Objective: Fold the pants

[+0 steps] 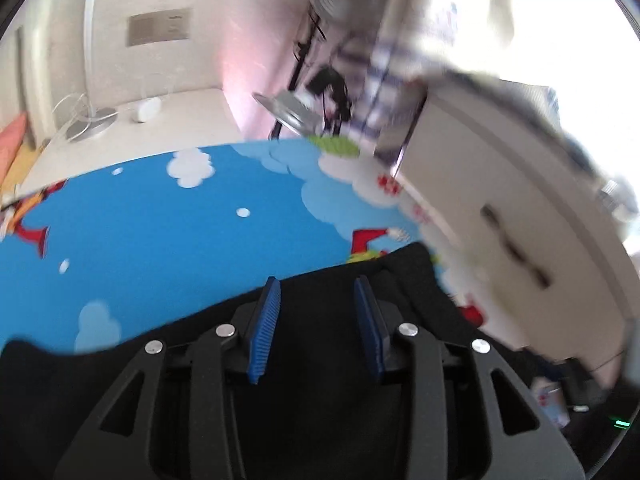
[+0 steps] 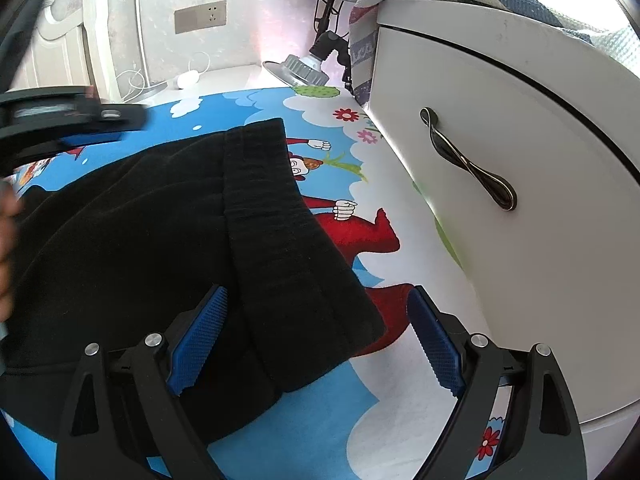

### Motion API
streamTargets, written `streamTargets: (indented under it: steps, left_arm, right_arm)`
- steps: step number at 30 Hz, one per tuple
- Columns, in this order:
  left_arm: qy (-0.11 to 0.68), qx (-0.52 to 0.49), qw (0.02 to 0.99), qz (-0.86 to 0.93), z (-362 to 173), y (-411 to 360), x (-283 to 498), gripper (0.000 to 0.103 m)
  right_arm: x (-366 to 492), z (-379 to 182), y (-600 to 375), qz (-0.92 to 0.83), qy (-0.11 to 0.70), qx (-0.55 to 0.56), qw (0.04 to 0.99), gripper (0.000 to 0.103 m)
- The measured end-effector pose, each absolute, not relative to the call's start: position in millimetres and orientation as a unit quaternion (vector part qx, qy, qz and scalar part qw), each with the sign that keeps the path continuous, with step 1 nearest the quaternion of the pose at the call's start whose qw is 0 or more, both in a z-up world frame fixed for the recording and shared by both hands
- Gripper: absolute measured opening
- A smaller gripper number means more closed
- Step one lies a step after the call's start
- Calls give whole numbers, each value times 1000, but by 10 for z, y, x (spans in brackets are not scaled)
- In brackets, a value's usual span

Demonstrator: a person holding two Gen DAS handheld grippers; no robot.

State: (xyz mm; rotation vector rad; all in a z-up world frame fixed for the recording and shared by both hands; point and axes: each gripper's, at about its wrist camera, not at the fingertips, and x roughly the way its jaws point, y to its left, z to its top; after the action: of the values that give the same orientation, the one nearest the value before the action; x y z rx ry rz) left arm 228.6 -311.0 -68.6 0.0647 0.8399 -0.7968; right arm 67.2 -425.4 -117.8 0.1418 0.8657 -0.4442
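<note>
Both tools hover released over the black pants [image 2: 160, 220]: the right tool [image 2: 316, 344] straddles the waistband; the left tool [image 1: 316, 320] is blurred.

Wide-open right tongs [image 2: 316, 344] over black pants' [image 2: 160, 220] waistband [image 2: 276, 216]

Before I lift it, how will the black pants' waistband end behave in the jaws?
Probably floppy: the black pants lie in soft rounded folds on the cartoon mat. The ribbed waistband looks thicker, so it should grip well and sag less.
</note>
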Motion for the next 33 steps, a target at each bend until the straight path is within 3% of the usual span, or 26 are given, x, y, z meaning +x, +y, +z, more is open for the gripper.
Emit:
streamTargets:
  steps: [5, 9, 17, 20, 24, 27, 30, 33]
  left_arm:
    - [440, 30, 834, -332, -928, -2738, 2212, 35]
    - [468, -5, 840, -275, -1192, -2393, 2346, 17]
    - [441, 9, 848, -294, -1095, -2267, 2219, 19]
    - [465, -10, 840, -281, -1212, -2176, 2259, 20]
    - [454, -21, 850, -267, -1133, -1992, 2187, 34]
    - [452, -27, 855, -252, -1093, -1775, 2089, 35]
    - [446, -27, 868, -218, -1059, -1436, 1961, 40]
    - [435, -24, 885, -162, -1032, -934, 1792, 46]
  right_arm:
    - [686, -1176, -4254, -214, 417, 64, 881, 85]
    - [684, -1174, -4248, -215, 417, 63, 881, 85]
    - [688, -1097, -4194, -223, 421, 43, 878, 85]
    - [519, -633, -4065, -231, 371, 11, 899, 88]
    - [436, -46, -3908, -142, 290, 52, 945, 92]
    - [902, -137, -3657, -85, 312, 43, 945, 91]
    - [1477, -468, -3364, -25, 369, 66, 927, 66]
    - [1832, -830, -3021, 13, 418, 54, 907, 50]
